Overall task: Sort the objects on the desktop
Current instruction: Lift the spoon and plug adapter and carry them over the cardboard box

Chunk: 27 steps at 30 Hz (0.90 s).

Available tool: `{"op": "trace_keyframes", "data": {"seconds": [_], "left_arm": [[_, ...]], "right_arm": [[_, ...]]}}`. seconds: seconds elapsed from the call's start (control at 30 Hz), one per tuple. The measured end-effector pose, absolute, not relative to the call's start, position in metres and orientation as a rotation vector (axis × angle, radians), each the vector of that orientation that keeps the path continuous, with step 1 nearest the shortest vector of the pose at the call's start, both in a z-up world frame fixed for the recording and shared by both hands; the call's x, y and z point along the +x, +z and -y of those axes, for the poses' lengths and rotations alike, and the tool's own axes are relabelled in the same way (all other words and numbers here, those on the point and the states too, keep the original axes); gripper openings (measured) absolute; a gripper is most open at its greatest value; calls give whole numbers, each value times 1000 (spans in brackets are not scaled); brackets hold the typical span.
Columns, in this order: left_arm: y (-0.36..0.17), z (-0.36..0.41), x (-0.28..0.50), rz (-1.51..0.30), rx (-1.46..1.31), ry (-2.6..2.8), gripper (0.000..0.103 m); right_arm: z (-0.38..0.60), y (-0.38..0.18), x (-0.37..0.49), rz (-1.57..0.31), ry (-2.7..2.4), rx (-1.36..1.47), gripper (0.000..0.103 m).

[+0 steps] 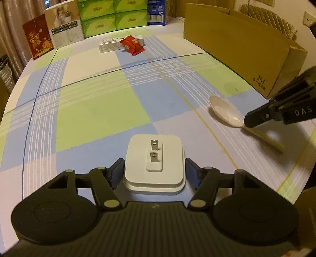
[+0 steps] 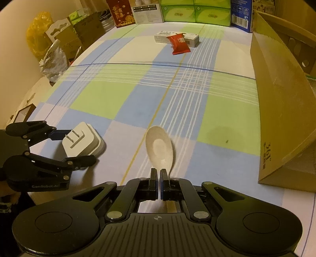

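A white plug-in charger (image 1: pixel 138 174) with two metal prongs facing forward sits between the pads of my left gripper (image 1: pixel 155 164), which is shut on its sides just above the checked tablecloth. From the right wrist view, the same charger (image 2: pixel 86 142) shows in the left gripper (image 2: pixel 81 145) at the left. A pale soup spoon (image 2: pixel 160 148) lies straight ahead of my right gripper (image 2: pixel 158 172), whose fingers are shut together. The spoon's handle runs past the right finger, not between the pads. The left wrist view shows the right gripper (image 1: pixel 247 121) tip over the neck of the spoon (image 1: pixel 223 110).
A long open cardboard box (image 1: pixel 237 49) (image 2: pixel 276 98) stands along the right side. Far back lie a red snack packet (image 1: pixel 132 46) (image 2: pixel 179 46) and a white carton (image 1: pixel 108 45) (image 2: pixel 193 39). Green tissue packs (image 1: pixel 114 17) and other boxes line the far edge.
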<state>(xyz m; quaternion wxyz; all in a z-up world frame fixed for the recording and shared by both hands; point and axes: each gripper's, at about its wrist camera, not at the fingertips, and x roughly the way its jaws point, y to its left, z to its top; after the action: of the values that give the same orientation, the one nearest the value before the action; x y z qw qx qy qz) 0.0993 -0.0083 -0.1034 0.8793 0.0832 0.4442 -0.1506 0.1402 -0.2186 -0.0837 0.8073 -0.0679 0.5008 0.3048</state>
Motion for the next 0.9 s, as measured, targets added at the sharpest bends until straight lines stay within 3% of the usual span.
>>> {"op": "trace_keyframes", "data": {"seconds": [0.13,0.2,0.23,0.27,0.53,0.9], "left_arm": [[-103,10,98,-929,168,-300,61],[-103,10,96,-924,164,-296,61],[-104,10,95,-920,161,-294,61],[-104,10,94,-917,159,-292,61],[-106,8,90,-884,138,-283,61],[-109,8,91,-842,127,-267,65]], "right_arm": [[222,-84,136,-1009,636,-158,4],[225,-86,135,-987,633,-143,26],[226,-87,134,-977,633,-136,54],[225,-87,133,-962,630,-137,66],[206,-107,124,-816,673,-247,65],[205,-123,122,-705,688,-252,42]]}}
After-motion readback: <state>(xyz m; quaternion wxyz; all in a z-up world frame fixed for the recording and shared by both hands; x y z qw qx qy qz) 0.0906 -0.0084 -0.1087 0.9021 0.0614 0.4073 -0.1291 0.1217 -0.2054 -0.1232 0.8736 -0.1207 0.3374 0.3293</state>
